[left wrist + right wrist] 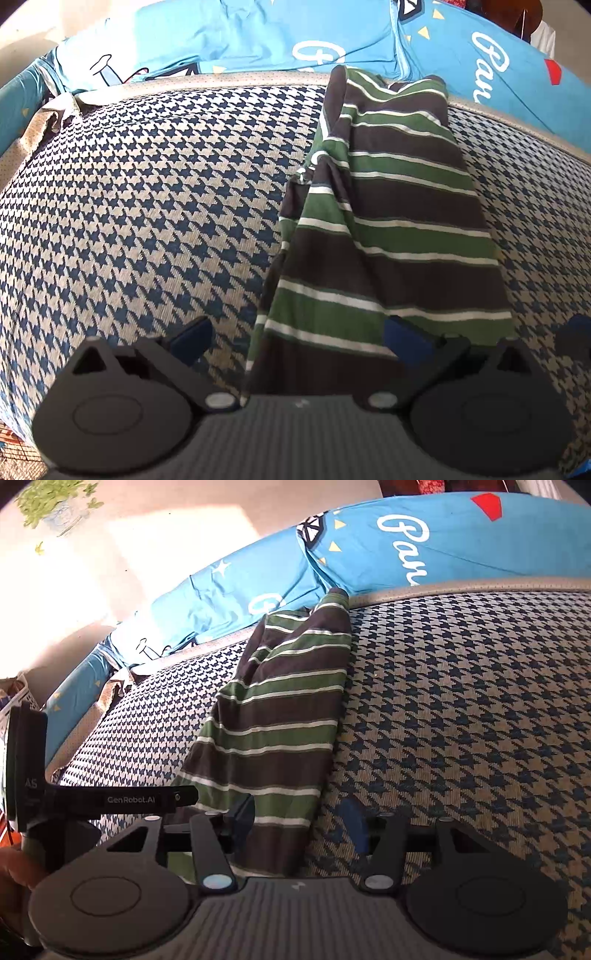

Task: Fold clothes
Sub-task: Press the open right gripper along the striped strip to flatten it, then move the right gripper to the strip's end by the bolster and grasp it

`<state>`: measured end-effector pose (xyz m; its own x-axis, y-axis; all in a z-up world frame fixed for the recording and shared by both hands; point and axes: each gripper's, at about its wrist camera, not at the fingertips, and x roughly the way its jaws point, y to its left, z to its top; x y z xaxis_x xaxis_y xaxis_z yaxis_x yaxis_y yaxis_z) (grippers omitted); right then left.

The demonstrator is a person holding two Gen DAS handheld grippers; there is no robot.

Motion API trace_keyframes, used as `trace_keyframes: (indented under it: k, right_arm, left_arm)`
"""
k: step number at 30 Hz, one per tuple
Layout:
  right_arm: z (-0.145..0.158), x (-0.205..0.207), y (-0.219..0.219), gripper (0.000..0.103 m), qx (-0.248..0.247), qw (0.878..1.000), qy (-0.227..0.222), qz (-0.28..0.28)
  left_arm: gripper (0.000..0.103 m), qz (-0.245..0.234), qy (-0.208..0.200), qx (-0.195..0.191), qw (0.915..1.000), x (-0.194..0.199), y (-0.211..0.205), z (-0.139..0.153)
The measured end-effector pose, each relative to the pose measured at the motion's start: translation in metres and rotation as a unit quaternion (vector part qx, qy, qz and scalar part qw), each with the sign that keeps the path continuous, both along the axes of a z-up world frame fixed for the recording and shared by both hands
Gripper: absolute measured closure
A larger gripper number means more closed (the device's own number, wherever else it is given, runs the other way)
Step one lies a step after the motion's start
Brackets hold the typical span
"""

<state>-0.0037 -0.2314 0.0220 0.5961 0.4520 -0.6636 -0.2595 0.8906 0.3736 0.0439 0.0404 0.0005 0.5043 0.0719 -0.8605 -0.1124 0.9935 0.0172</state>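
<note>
Here the limp striped shirt [388, 221] lies narrowed toward twelve o'clock on the houndstooth cover [147, 203], best pinched at its near hem corners, between the wide-open, empty left gripper [295, 339] and right gripper [299, 823].

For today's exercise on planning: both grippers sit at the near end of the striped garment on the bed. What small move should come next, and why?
Probably close both grippers on the near hem. The striped garment lies in a long narrow strip; the left gripper and the right gripper are open, each straddling a near corner, holding nothing.
</note>
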Motion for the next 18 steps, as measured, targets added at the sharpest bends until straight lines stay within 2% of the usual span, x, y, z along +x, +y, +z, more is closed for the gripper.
trace_keyframes:
  k: [18]
  right_arm:
    - [-0.004,0.076,-0.004,0.049,0.006,1.0,-0.002,-0.007]
  left_arm:
    - [0.0,0.014,0.014,0.016,0.9997,0.053,0.004,-0.012]
